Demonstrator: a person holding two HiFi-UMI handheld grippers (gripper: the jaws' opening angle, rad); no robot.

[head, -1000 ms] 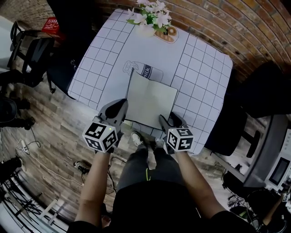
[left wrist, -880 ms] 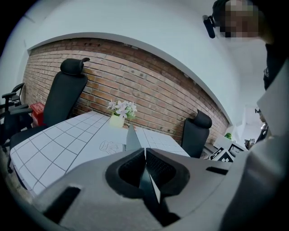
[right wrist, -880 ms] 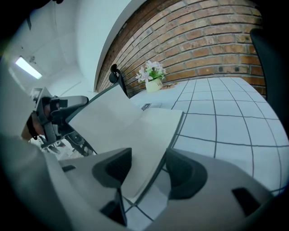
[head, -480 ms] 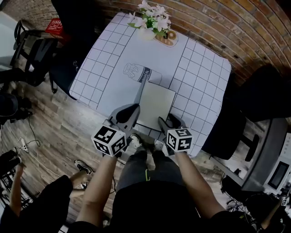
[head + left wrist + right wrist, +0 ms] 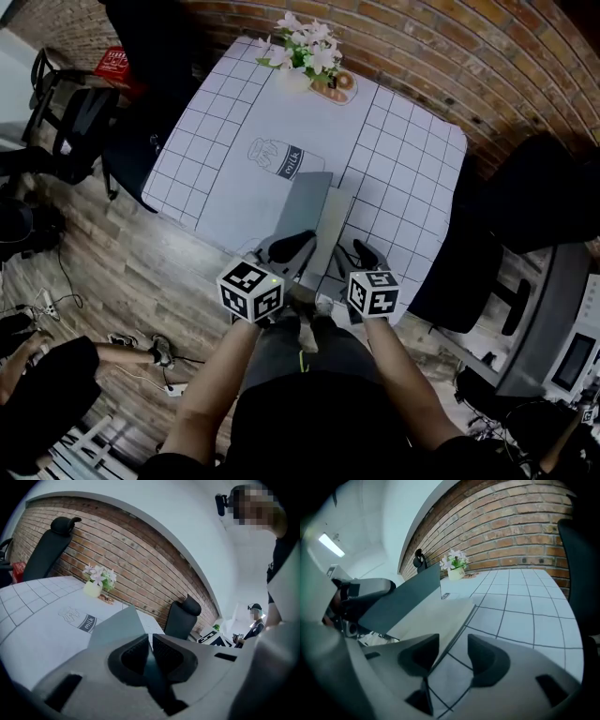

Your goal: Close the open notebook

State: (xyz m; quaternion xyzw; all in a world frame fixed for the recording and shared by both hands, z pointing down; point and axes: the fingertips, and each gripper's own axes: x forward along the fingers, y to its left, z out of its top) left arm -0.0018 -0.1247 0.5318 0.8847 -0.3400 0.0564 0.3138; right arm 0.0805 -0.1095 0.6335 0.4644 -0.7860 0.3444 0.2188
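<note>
Now left fingers [image 5: 129, 654] tight on stiff grey cover [image 5: 117, 625], right fingers [image 5: 487, 660] lately narrowing, apart astride cream pages [image 5: 436, 613].

Head view looks steeply down; all views share the notebook [image 5: 307, 202].

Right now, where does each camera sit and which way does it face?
Head view: on the head, steeply down at table and notebook; forearms, legs, left tool, right tool show.
Left gripper view: on the left tool, along jaws shut on the raised cover, toward the brick wall.
Right gripper view: on the right tool, along open jaws that have just been closing, notebook's edge between them.
Shared: both gripper views show the flowers and cover.
</note>
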